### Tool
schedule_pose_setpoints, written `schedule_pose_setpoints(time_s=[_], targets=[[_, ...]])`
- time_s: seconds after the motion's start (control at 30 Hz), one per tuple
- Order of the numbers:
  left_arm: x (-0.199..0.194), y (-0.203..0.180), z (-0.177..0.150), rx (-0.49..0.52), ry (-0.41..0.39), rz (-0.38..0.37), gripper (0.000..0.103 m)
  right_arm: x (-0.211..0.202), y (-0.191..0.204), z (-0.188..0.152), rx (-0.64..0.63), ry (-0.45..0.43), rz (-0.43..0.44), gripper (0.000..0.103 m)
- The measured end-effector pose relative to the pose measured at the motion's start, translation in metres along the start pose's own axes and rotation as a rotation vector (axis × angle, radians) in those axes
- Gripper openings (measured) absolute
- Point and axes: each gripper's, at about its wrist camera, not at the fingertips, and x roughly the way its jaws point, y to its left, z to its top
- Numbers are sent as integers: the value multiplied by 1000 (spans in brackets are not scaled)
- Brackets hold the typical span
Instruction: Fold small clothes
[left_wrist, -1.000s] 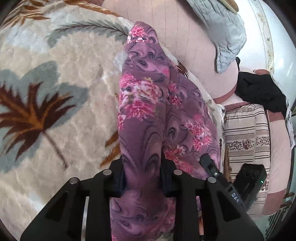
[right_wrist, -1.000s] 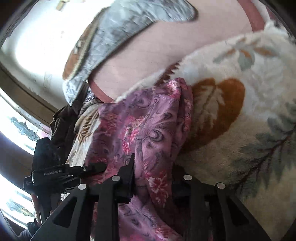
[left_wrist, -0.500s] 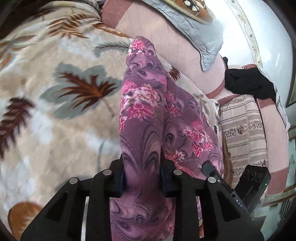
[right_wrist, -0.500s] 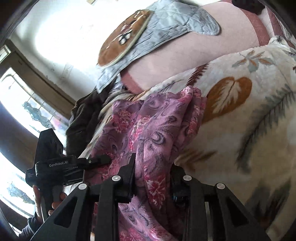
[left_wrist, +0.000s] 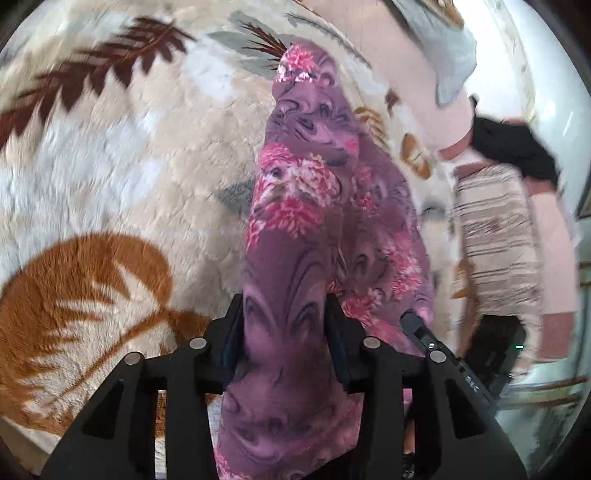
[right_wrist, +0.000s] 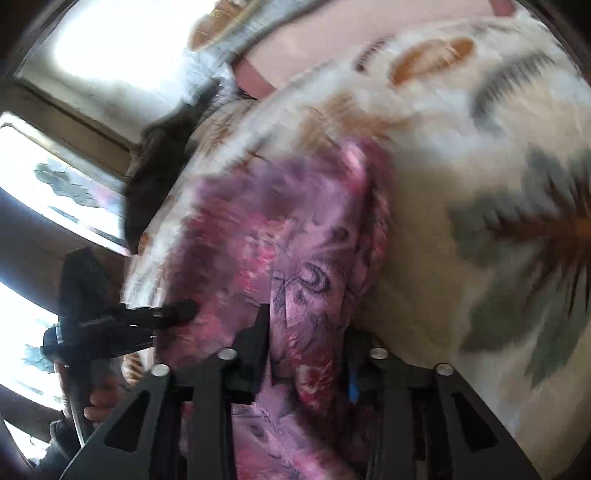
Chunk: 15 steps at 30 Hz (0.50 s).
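Both grippers are clamped on the same purple floral garment (left_wrist: 295, 206). Your left gripper (left_wrist: 283, 332) pinches one bunched edge, your right gripper (right_wrist: 304, 343) pinches another, and the cloth hangs stretched between them above the plush leaf-print blanket (left_wrist: 110, 155). In the left view the garment runs from the jaws up toward 12 o'clock, its far tip resting on or just over the blanket; blur hides which.

Judged step: carrying the held edge over to lay a fold. Keep both grips level and the span taut so the fold line stays straight. Lower onto the blanket before letting go, or the thin fabric will likely slump and bunch. Match the two held corners to the far end, then release together.

Around: a striped cloth (left_wrist: 495, 240) at 3 o'clock in the left view, a black garment (left_wrist: 513, 144) at 2 o'clock just beyond it, a grey quilted pillow (left_wrist: 447, 55) at 1 o'clock against the pink sheet (left_wrist: 410, 81). The right gripper's body shows at 4 o'clock, near the garment's side. In the right view, a window (right_wrist: 55, 192) sits at 9 o'clock.

In the way: nothing lies on the blanket's open area at 10 o'clock. The pile at 3 o'clock sits close, so keep the fold left of it. The right view is heavily blurred, so edge alignment there can't be checked.
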Motion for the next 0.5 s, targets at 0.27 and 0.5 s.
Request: schedule_pose_setpoints(time_s=[0.27,0.5], targets=[[-43,-21,23,61,-116,-78,38,-40,-6,38,59,-152,-12,39],[-2,-53,64,179,-125,90,38,0,18,67,-60,-125,-65,5]])
